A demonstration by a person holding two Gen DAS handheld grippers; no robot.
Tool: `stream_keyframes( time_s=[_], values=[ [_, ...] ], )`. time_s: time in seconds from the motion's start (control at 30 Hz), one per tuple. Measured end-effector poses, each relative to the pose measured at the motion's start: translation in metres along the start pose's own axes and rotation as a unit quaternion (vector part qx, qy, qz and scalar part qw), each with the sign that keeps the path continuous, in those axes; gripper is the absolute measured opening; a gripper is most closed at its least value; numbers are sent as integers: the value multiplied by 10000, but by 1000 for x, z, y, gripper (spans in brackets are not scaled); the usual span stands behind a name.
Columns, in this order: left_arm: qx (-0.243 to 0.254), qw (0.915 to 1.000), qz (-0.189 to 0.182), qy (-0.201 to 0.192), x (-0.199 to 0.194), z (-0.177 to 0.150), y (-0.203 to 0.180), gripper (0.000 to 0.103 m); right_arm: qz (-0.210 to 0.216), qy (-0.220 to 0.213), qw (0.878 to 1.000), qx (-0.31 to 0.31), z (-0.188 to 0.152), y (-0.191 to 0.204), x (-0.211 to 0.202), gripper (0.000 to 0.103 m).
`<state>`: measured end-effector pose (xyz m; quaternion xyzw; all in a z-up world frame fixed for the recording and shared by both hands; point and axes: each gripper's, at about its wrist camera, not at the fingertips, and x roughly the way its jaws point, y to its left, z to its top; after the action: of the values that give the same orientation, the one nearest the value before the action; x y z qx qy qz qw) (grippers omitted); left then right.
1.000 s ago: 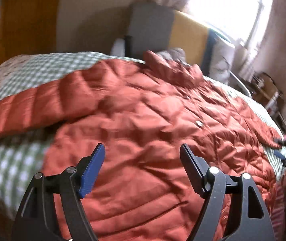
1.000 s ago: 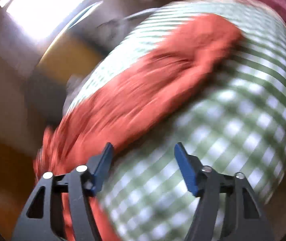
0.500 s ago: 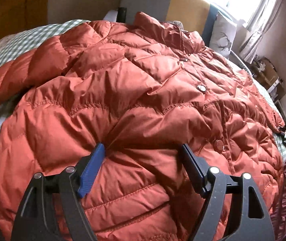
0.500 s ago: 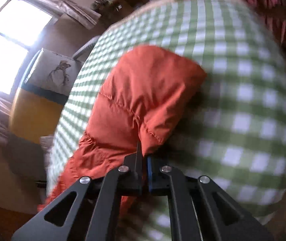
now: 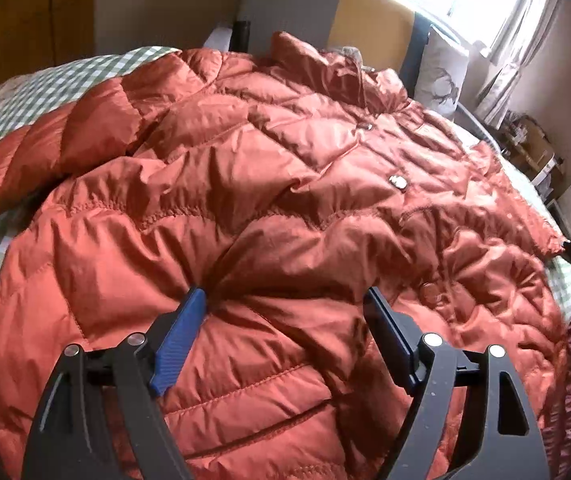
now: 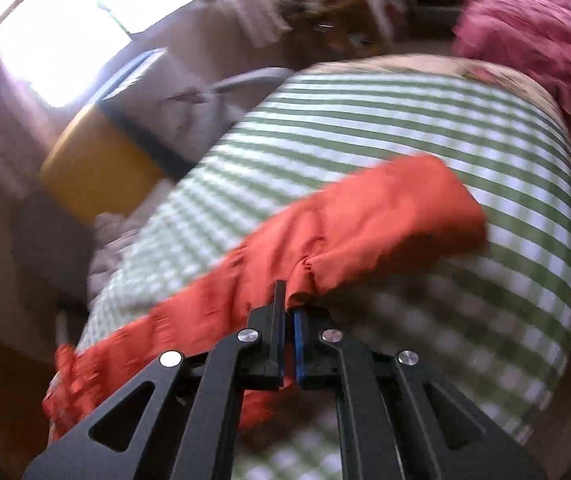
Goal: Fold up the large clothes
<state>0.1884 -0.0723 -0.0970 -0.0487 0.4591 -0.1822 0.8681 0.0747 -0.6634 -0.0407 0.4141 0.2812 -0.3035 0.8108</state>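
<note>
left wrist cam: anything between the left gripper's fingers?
Yes. In the left wrist view the open left gripper straddles a puffed ridge of the orange down jacket; nothing else lies between its fingers.

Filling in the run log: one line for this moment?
left tool: open, over jacket | right tool: shut on sleeve | bed: jacket spread flat

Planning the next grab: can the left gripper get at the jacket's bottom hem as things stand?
Probably yes. The left gripper is open, its fingers pressing into the orange puffer jacket just above the hem, with nothing lying between. The right gripper is shut on the sleeve, well off to the side.
</note>
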Motion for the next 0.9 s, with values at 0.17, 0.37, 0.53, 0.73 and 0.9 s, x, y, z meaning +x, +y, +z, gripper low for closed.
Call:
stream_keyframes(
  time_s=[0.17,0.37,0.53,0.73,0.9],
  values=[
    [-247,9994,-204,-159,-13,8,10,80,839,269,9918,-926,-29,91,-5,3],
    [-439,9978,-355,-347,-28,18,22,80,1712,937,9573,-2134,-113,215,3,3],
    [-575,9965,-469,-391,-34,21,33,80,2126,1532,9126,-3137,-204,298,8,3],
    [-764,9946,-592,-381,-36,24,45,80,2350,2004,8794,-3623,-277,347,17,39],
    [-690,9944,-652,-461,-41,30,45,80,2580,1907,8794,-3518,-287,342,1,74]
  ],
)
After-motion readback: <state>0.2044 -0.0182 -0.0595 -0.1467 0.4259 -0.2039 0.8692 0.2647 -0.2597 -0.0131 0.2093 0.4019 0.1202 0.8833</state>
